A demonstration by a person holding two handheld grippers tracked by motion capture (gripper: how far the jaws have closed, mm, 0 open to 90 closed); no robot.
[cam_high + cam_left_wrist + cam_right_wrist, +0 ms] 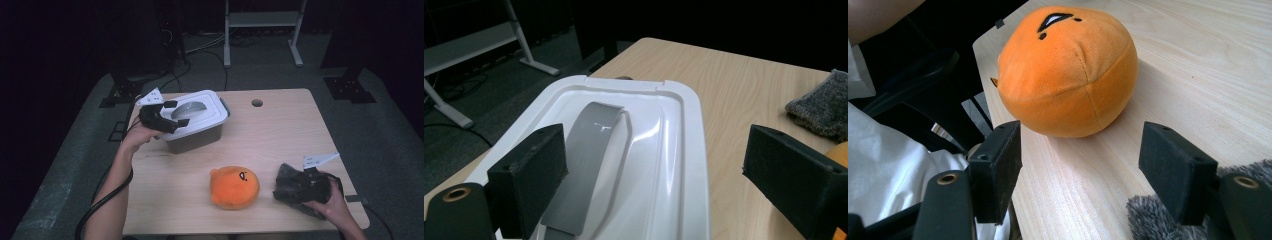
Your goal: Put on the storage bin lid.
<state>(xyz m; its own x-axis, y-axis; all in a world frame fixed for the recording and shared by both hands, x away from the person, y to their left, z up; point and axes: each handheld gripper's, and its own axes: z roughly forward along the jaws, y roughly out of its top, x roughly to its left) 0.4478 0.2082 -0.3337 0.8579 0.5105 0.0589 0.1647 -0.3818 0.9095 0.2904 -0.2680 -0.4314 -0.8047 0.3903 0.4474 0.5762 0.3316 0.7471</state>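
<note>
Taking the orange plush toy (234, 187) as the landmark, it sits on the wooden table (280, 130) close to the person's edge, roughly at the middle of that edge, its stitched black face marks turned upward. Just to the right of the toy, the right gripper (280, 189) rests low over the table with a dark grey fuzzy cloth (290, 175) under and beside it; its jaws stand wide apart with nothing between them, and in the right gripper view they point at the toy (1068, 70), which lies just beyond the pads and apart from them, bare wood showing in the gap. A corner of the cloth (1153, 220) shows beneath the pad on that view's right. Farther from the person than the toy, and to its left, stands a grey storage box (197, 137) closed with a white lid (210, 112) that carries a flat grey handle (589, 160). The left gripper (176, 113) hovers over the left part of that lid, jaws spread apart and holding nothing, one pad over the handle, the other out beyond the lid's edge.
</note>
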